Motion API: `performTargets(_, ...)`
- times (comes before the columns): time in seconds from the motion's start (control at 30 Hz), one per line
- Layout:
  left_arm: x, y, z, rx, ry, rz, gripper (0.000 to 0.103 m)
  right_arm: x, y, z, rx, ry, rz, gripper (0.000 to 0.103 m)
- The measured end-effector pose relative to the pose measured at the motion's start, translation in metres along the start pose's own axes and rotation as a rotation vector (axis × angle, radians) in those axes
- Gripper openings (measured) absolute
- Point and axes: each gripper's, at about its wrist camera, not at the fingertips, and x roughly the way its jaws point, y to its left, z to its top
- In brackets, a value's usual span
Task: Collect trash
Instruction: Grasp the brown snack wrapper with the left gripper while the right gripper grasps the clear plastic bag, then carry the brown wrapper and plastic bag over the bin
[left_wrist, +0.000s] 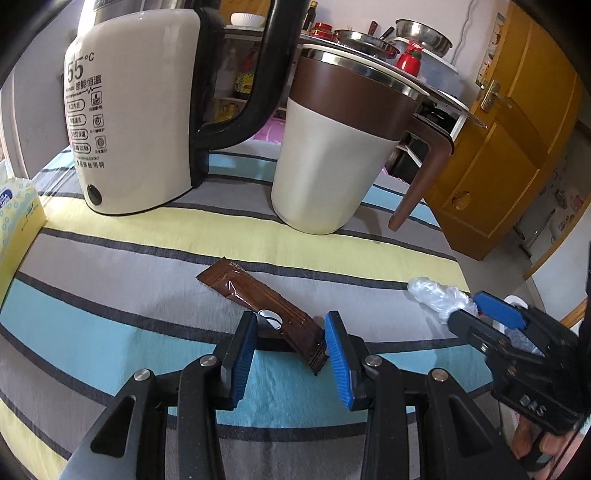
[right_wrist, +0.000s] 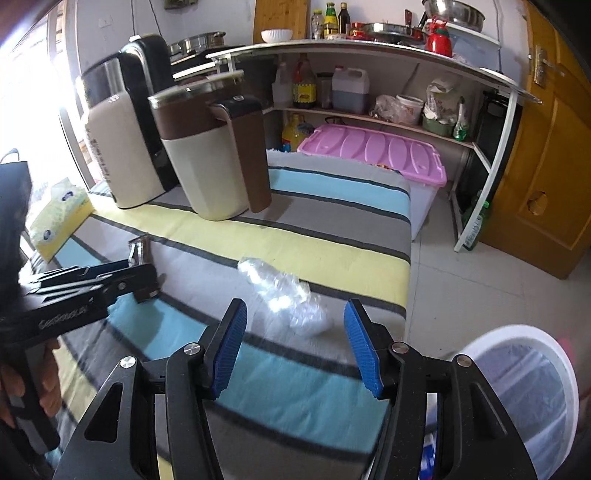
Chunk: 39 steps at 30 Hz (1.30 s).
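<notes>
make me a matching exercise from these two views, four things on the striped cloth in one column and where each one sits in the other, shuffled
Things:
1. brown sachet
2. crumpled clear plastic
3. tissue box
4. brown-and-cream jug

Places:
A. at the far left edge of the cloth
B. between the open jaws of the left gripper
C. standing beside the cream kettle, handle toward the door side
D. in front of the open right gripper, near the white bin

Pairs: 1-B, 2-D, 3-A, 4-C

Left hand-held gripper straddles brown sachet, blue pads apart, on striped cloth.
</notes>
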Motion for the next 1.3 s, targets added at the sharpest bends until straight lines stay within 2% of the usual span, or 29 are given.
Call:
performTargets(0.03,0.000,0.000,0.000,0.008,-0.002,0.006,0.038,0.004,0.000,0.001,0.000,0.013,0.002,0.056)
performTargets(0.1,0.000,0.000,0.000,0.016,-0.005,0.020,0.030,0.008,-0.001,0.002,0.002,0.025,0.014,0.056)
performTargets(0.13,-0.001,0.000,0.000,0.020,-0.005,0.029,0.029,0.010,0.000,0.002,0.003,0.029,0.020,0.051)
performTargets(0.17,-0.001,0.002,0.000,0.016,-0.005,0.028,0.026,0.010,0.001,0.002,0.001,0.033,0.025,0.041)
performTargets(0.2,-0.002,0.004,0.000,0.006,-0.003,0.020,0.024,0.011,0.002,0.002,0.001,0.036,0.027,0.036)
performTargets(0.37,-0.008,0.008,-0.004,0.002,0.001,-0.008,0.019,0.004,0.007,-0.003,0.009,0.028,0.039,0.032)
performTargets(0.5,-0.019,0.001,-0.012,0.038,-0.007,-0.030,0.015,-0.011,0.011,-0.008,0.030,0.000,0.046,0.031)
performTargets(0.8,-0.054,-0.021,-0.036,0.129,-0.039,-0.076,0.015,-0.049,0.015,-0.032,0.092,-0.053,0.059,0.031)
performTargets(1.3,-0.105,-0.069,-0.078,0.222,-0.066,-0.194,0.015,-0.123,0.002,-0.083,0.200,-0.128,0.004,0.031)
